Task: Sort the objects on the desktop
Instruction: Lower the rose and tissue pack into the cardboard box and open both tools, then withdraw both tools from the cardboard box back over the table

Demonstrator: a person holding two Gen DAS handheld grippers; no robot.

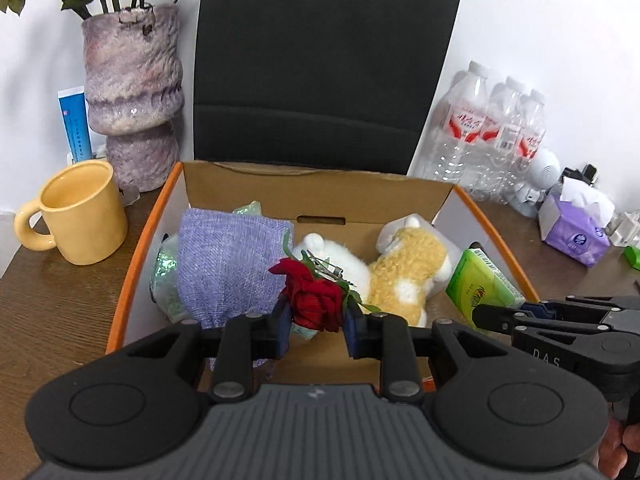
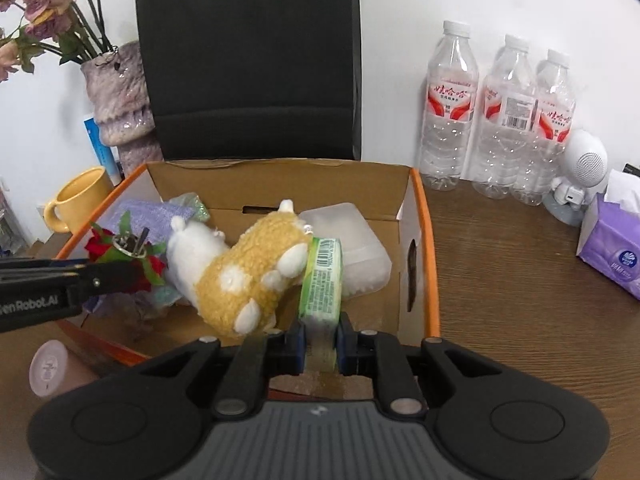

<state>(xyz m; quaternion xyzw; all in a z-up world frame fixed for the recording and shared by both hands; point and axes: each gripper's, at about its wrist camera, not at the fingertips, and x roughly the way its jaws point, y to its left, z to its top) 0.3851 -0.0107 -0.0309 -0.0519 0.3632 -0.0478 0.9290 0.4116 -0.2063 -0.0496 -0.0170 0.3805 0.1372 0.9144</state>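
An open cardboard box with orange edges stands on the brown desk. Inside lie a purple cloth, a yellow-and-white plush toy and a clear plastic case. My left gripper is shut on a red rose over the box's near side; it also shows in the right wrist view. My right gripper is shut on a green tissue pack, which leans against the plush toy inside the box. The pack also shows in the left wrist view.
A yellow mug and a purple vase with flowers stand left of the box. A black bag stands behind it. Water bottles, a white speaker and a purple tissue box are on the right. A pink cup sits near the front left.
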